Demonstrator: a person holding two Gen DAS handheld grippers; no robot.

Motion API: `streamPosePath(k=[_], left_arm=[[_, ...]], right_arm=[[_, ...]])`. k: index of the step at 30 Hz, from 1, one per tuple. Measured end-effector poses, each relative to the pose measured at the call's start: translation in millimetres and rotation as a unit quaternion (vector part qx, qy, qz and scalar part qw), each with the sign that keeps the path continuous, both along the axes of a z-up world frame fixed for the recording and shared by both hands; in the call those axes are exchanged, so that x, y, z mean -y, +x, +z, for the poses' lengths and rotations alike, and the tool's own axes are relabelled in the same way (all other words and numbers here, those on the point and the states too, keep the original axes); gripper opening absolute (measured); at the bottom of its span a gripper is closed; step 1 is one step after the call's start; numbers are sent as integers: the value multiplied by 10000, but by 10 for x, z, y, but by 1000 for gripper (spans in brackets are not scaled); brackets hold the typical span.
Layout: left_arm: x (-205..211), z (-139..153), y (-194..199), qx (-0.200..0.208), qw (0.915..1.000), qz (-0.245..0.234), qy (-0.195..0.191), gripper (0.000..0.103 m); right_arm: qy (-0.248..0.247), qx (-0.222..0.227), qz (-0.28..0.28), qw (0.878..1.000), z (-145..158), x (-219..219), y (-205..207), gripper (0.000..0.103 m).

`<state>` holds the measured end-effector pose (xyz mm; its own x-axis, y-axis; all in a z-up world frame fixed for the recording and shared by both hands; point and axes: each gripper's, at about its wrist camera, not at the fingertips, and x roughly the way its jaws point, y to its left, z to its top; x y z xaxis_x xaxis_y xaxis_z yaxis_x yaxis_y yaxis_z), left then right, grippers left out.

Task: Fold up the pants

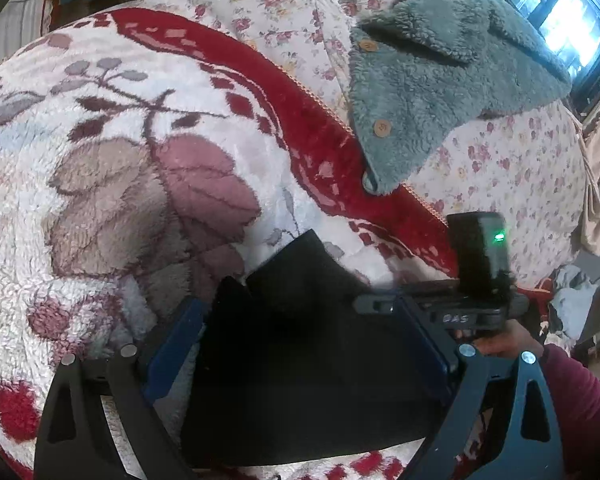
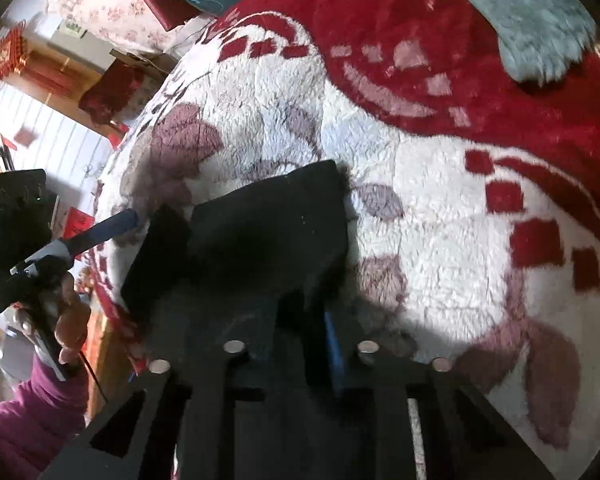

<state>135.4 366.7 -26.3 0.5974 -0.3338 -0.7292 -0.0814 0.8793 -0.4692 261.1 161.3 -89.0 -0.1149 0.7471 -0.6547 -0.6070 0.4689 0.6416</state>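
The black pants [image 1: 300, 360] lie folded into a compact dark bundle on the fluffy white and red blanket [image 1: 140, 140]. My left gripper [image 1: 300, 344] stands wide open around the bundle, one blue finger [image 1: 172, 344] on each side. In the right wrist view the pants [image 2: 260, 240] fill the lower middle. My right gripper [image 2: 300, 336] is closed on the near part of the bundle, one blue finger [image 2: 334, 344] showing beside the cloth. The left gripper also shows at the left edge of that view [image 2: 100, 232], held by a hand.
A grey-green fleece jacket with wooden buttons [image 1: 440, 80] lies on the floral bedsheet [image 1: 520, 168] past the blanket's red border. A bright window [image 1: 560, 12] is at the upper right. Pillows and bags [image 2: 140, 8] lie at the far end of the bed.
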Motion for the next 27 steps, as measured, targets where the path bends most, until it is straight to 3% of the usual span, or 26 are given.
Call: streamPosePath(k=[9, 14, 18, 20, 26, 27], left_arm=[[42, 143, 21, 136, 9998, 8, -111, 95], [-16, 298, -52, 289, 9993, 123, -205, 95], [-214, 421, -203, 475, 9978, 393, -229, 95], [-352, 453, -286, 518, 9966, 598, -241, 95], [-608, 395, -501, 347, 9943, 982, -211, 95], [-611, 399, -531, 339, 9945, 979, -169, 95]], right_arm=[[525, 728, -344, 9954, 670, 270, -39, 6], [571, 1326, -725, 9869, 1183, 433, 16, 6], [298, 2047, -778, 9753, 1468, 318, -199, 6], [4, 2425, -615, 9682, 1435, 81, -419, 6], [-65, 2428, 160, 9699, 955, -472, -1227, 7], [-52, 2342, 225, 9719, 850, -506, -1389, 12]])
